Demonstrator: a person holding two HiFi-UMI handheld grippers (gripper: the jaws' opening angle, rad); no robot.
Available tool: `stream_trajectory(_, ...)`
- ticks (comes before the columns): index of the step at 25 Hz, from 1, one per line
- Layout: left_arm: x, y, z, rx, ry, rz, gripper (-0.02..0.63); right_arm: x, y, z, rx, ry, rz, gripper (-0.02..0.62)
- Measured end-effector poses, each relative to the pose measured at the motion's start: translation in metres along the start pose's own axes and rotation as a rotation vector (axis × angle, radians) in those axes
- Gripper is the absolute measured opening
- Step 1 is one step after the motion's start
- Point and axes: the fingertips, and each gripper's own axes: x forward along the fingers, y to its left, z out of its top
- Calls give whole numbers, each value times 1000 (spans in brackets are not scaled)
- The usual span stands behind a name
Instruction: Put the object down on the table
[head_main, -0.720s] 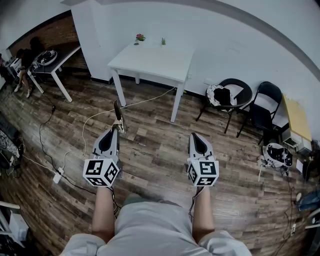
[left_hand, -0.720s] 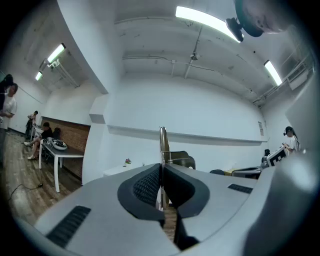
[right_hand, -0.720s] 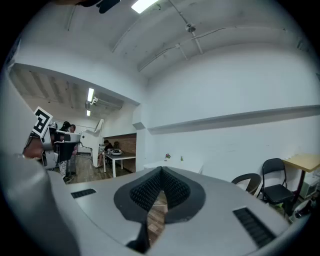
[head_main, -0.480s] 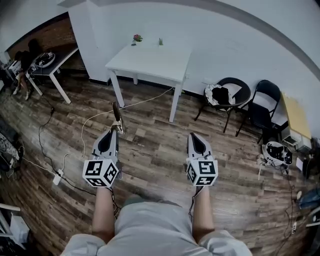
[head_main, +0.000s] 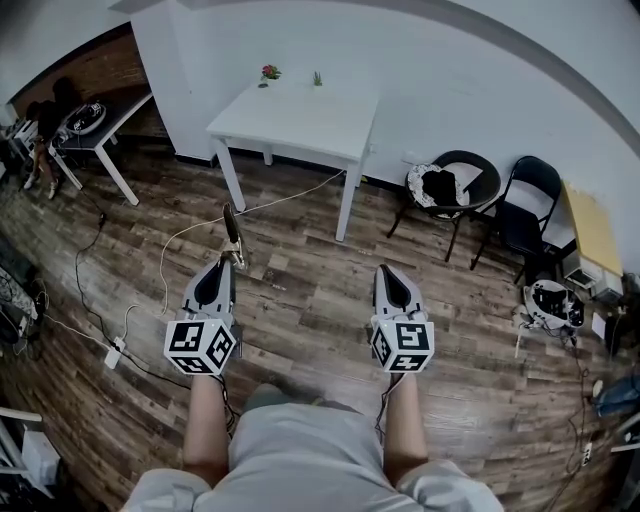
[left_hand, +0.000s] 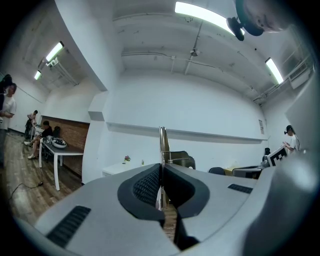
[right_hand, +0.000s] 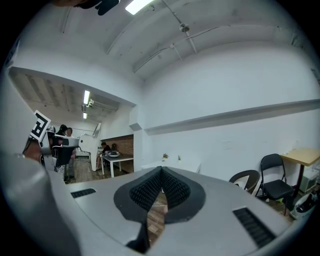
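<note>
A thin metal, blade-like object (head_main: 232, 232) sticks forward out of my left gripper (head_main: 233, 264), which is shut on its lower end. In the left gripper view the object (left_hand: 162, 144) stands upright between the closed pads of the left gripper (left_hand: 161, 169). My right gripper (head_main: 386, 272) is held level beside it, shut with nothing in it; in the right gripper view its pads (right_hand: 150, 189) meet at the tip of the right gripper (right_hand: 161, 172). The white table (head_main: 300, 125) stands ahead against the wall, well beyond both grippers, and is small in both gripper views (left_hand: 117, 169) (right_hand: 172, 165).
Two small plants (head_main: 268, 73) sit at the white table's far edge. A round chair (head_main: 455, 190) and a black folding chair (head_main: 525, 215) stand to the right. Cables (head_main: 175, 240) run over the wooden floor. A second table (head_main: 105, 125) and people (left_hand: 7, 107) are at the left.
The white table and the room have slid slightly up and left in the head view. Both grippers keep the same pose, and the left one still holds the thin object.
</note>
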Motion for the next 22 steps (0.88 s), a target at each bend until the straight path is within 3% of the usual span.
stream_trajectory(12,47,10,-12,-32,22,-15,20,40,-10,-19,11,30,35,8)
stream_trajectory(22,169,74,-27,-55,58,-35,20,166,-35,-18,-9,70,-22,8)
